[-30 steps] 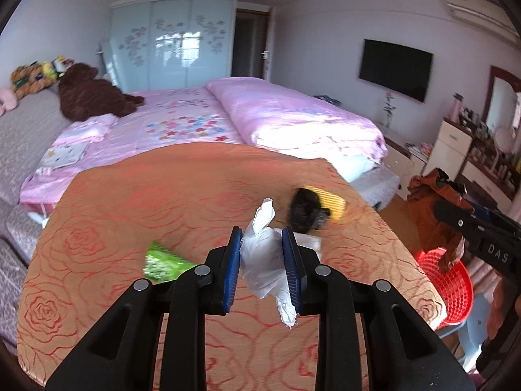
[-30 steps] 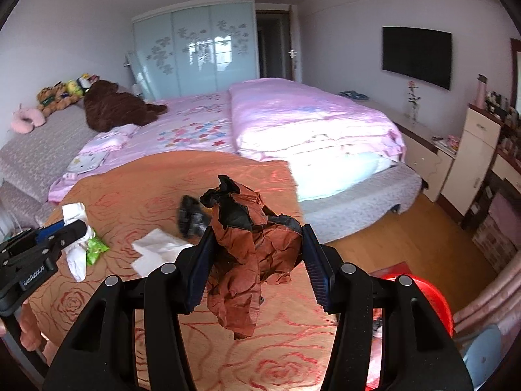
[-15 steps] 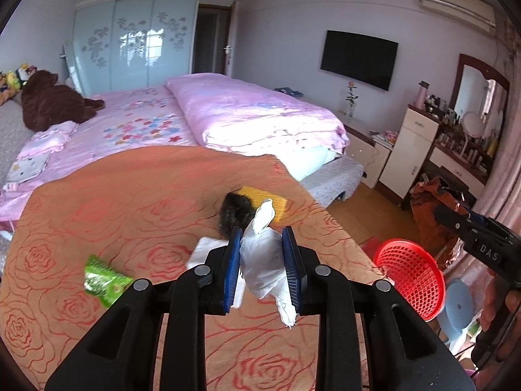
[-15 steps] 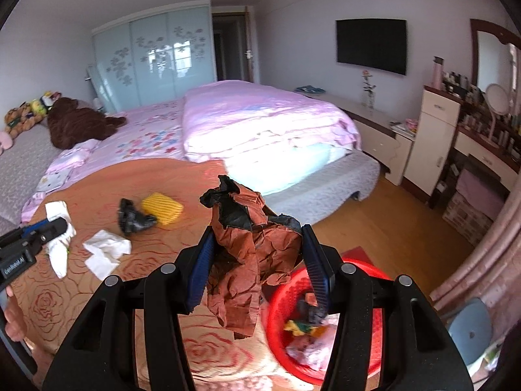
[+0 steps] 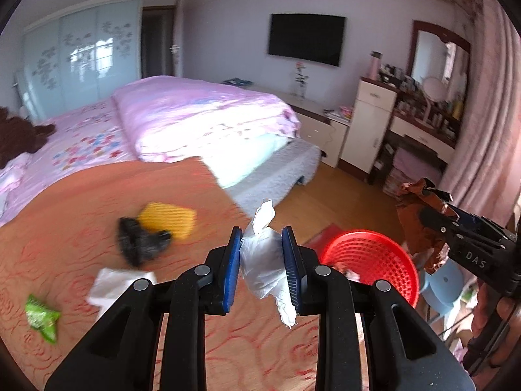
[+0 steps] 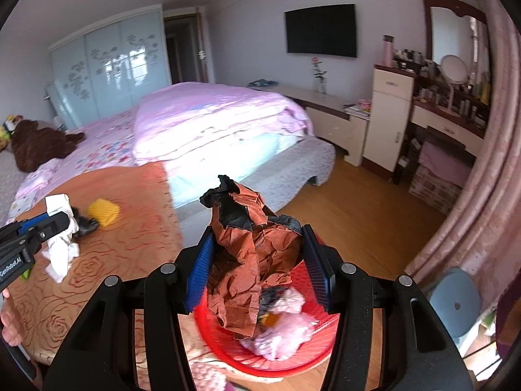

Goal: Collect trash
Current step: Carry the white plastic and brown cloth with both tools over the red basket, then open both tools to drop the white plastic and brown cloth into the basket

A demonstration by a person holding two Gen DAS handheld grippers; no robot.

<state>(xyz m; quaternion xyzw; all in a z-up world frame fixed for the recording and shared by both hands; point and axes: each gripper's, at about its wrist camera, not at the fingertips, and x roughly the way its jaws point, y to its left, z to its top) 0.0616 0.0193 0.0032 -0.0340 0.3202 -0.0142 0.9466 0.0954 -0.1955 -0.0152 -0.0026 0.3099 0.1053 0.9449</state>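
Note:
My left gripper (image 5: 262, 260) is shut on a crumpled white tissue (image 5: 265, 262), held over the orange rose-patterned cloth (image 5: 97, 195) near its right edge. My right gripper (image 6: 259, 262) is shut on a crumpled brown paper wad (image 6: 250, 260), which hangs just above the red mesh basket (image 6: 293, 355). The basket (image 5: 371, 257) stands on the floor beside the cloth-covered surface and holds pink and dark scraps. On the cloth lie a white tissue (image 5: 117, 285), a green wrapper (image 5: 42, 317), a black scrap (image 5: 140, 244) and a yellow block (image 5: 167, 218).
A bed with a pink quilt (image 5: 202, 114) lies behind the cloth. A white cabinet (image 6: 387, 110) and a cluttered dressing table (image 6: 456, 110) line the right wall. A light blue stool (image 6: 454, 299) stands right of the basket, by a pink curtain (image 6: 488, 179). Wooden floor (image 6: 358, 195) lies beyond.
Both grippers have swung to the right, each keeping its load. The brown wad now hangs over the red basket, and the basket has come close to the left gripper.

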